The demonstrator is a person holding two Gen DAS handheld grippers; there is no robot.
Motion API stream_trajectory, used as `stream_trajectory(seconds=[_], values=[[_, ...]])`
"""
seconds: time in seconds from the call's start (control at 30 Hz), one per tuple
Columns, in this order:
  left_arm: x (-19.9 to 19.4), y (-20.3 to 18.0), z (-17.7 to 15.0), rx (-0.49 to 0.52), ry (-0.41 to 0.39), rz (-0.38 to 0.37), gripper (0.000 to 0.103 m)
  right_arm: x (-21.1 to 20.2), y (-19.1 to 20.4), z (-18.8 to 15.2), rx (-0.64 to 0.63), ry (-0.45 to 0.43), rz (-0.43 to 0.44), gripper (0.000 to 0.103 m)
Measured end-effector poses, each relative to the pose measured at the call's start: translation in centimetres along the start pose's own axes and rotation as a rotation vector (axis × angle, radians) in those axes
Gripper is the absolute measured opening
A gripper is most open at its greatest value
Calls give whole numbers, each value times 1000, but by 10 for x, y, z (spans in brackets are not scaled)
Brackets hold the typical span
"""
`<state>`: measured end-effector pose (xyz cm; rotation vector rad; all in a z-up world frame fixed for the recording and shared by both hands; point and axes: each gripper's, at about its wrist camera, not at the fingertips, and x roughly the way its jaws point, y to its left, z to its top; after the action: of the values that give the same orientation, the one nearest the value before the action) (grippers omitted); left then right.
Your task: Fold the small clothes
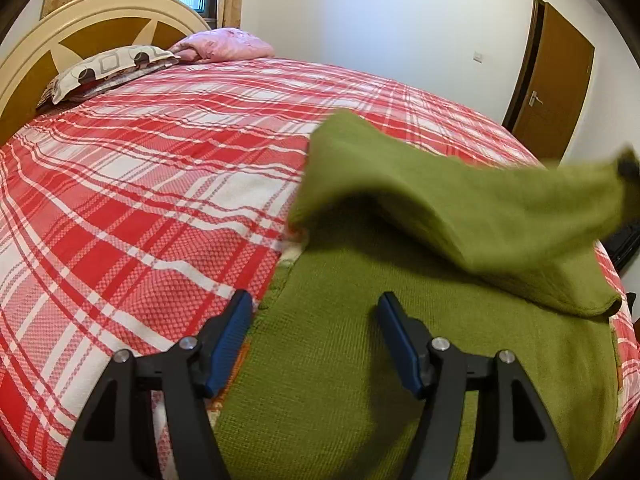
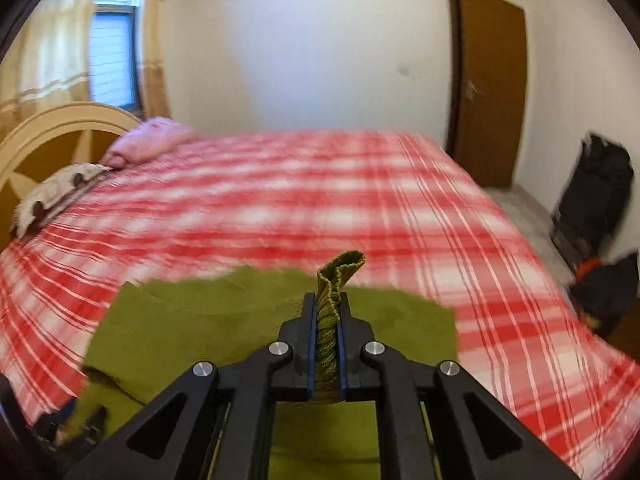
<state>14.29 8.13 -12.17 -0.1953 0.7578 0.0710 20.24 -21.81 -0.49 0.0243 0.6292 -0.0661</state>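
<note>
A green knitted garment (image 1: 360, 360) lies on the red and white plaid bedspread (image 1: 140, 184). My left gripper (image 1: 314, 308) is open and empty, low over the garment's left part. One part of the garment (image 1: 460, 200) is lifted above the rest and held at the right edge of the left wrist view. My right gripper (image 2: 325, 312) is shut on a bunched ribbed edge of the green garment (image 2: 336, 276), raised above the flat green cloth (image 2: 200, 328). The right wrist view is blurred by motion.
A patterned pillow (image 1: 104, 68) and a pink folded quilt (image 1: 224, 44) lie by the cream headboard (image 1: 80, 24). A brown door (image 1: 552, 76) is at the right wall. Dark bags (image 2: 592, 216) stand on the floor right of the bed.
</note>
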Motion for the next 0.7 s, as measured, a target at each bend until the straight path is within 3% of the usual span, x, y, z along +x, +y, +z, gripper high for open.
stream_trajectory(seconds=[0.23,0.6,0.7], values=[[1,0,0,1,5,1,69,35,-30,-39,36,107,-55,7],[3,0,3,0,15,23,69,66,-56,-61,84,201,-53,8],[3,0,2,-1,16,21,70,66,-57,-63,92,186,-53,8]])
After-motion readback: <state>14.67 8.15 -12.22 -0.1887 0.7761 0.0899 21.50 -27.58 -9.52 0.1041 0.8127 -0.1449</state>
